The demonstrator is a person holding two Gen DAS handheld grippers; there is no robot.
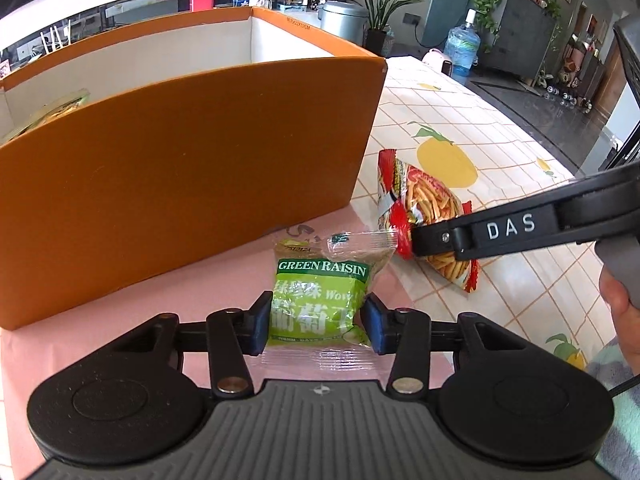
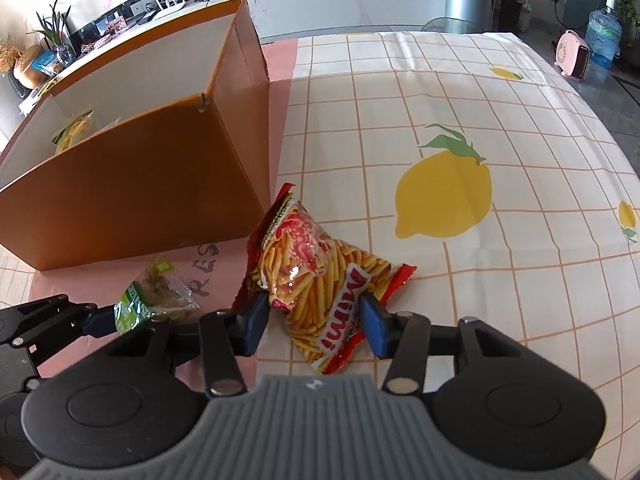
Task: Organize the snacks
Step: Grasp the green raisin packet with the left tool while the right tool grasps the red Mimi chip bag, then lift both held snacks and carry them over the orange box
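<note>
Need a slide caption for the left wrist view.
Left gripper closed on green raisin packet beside orange cardboard box.

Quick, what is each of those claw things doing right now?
Left gripper: closed on the green raisin packet.
Right gripper: closed on the red snack-stick bag.

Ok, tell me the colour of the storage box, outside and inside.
The box is orange outside with white inner walls, clearest in the left wrist view.
</note>
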